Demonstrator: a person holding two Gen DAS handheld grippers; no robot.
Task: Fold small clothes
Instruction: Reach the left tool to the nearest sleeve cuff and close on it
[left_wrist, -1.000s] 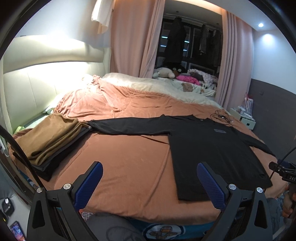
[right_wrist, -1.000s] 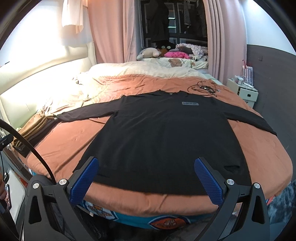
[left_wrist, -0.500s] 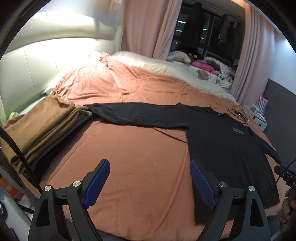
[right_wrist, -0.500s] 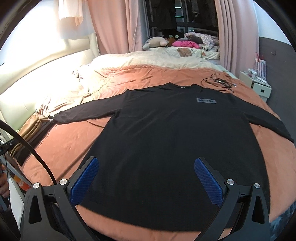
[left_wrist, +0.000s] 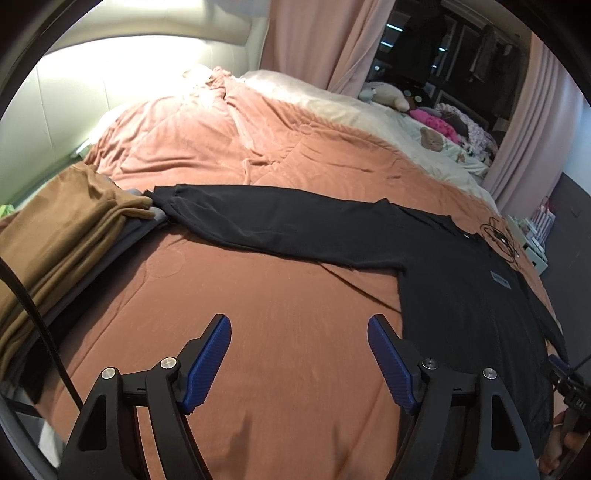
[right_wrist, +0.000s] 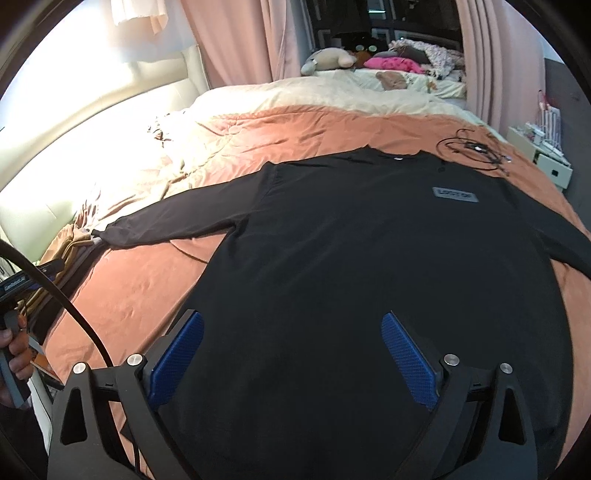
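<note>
Black long-sleeved shirt (right_wrist: 369, 266) lies flat, front up, sleeves out, on the rust-orange quilted bedspread (left_wrist: 277, 332). Its left sleeve cuff touches the folded brown-and-grey clothes stack (left_wrist: 62, 236). Left gripper (left_wrist: 299, 362) over bare bedspread, jaws spread but just been closing, nothing between. Right gripper (right_wrist: 291, 358) over the shirt's lower body, jaws wide, closing slightly, not pinching.

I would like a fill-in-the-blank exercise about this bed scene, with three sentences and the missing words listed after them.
1. The black long-sleeved shirt lies spread flat on the ____-coloured bed cover.
2. The cuff of its outstretched sleeve touches a folded pile whose top garment is ____.
3. A tangle of thin black cable lies on the cover just beyond the shirt's ____.

Missing words: salmon; brown; collar
</note>
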